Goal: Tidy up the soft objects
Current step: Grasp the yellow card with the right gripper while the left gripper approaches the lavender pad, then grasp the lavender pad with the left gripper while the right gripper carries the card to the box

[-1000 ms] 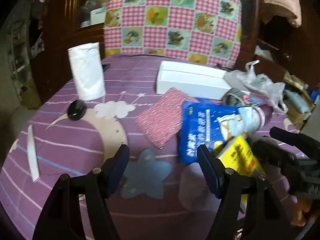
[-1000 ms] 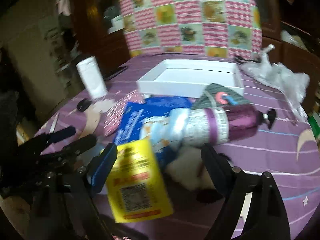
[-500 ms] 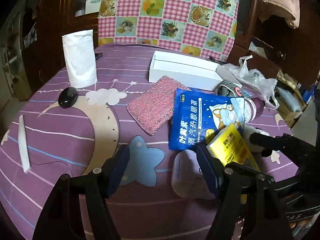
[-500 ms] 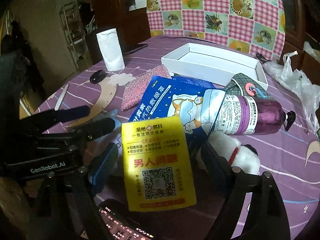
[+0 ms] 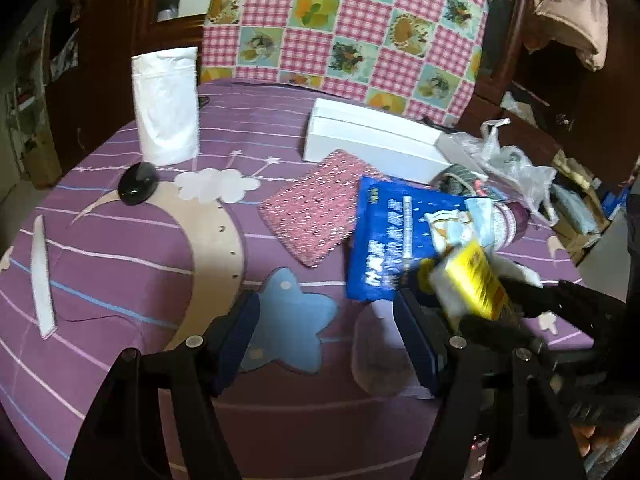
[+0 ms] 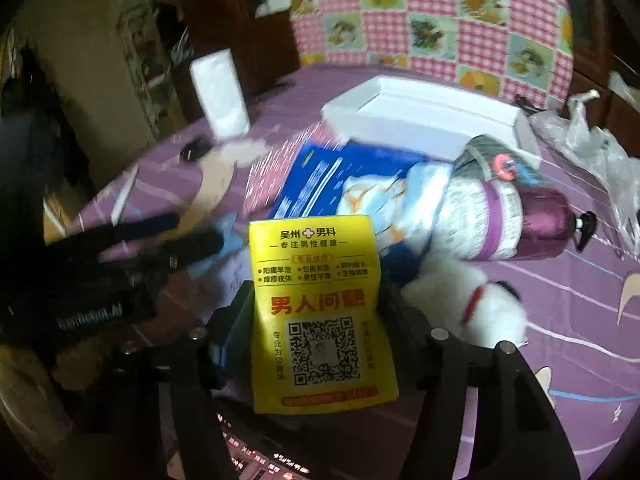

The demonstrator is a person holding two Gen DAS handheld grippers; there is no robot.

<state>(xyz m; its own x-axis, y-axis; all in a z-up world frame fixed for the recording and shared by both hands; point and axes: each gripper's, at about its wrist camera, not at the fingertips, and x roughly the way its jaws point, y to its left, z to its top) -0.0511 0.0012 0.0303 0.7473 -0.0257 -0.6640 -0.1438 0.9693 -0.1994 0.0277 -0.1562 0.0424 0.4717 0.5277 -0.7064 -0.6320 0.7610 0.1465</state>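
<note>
Left wrist view: the left gripper [image 5: 326,336] hangs over the purple cloth [image 5: 120,280] with its jaws spread and nothing between them — only a blue star patch below. Ahead lie a pink pad [image 5: 316,206] and a blue packet [image 5: 400,240], with a white box [image 5: 372,140] behind them. At the right edge the yellow pack [image 5: 476,280] shows blurred in the other tool.

Right wrist view: the right gripper [image 6: 316,320] is closing its jaws on the yellow pack [image 6: 320,312], which stands upright between the pads, seemingly just touching both. A white plush [image 6: 472,304] and a purple bottle [image 6: 516,220] lie just beyond.

The step in hand looks like the pick-up of the pack. Next it likely needs a firm pinch, a lift, and a carry toward the box — gently, since the pack would crumple.
</note>
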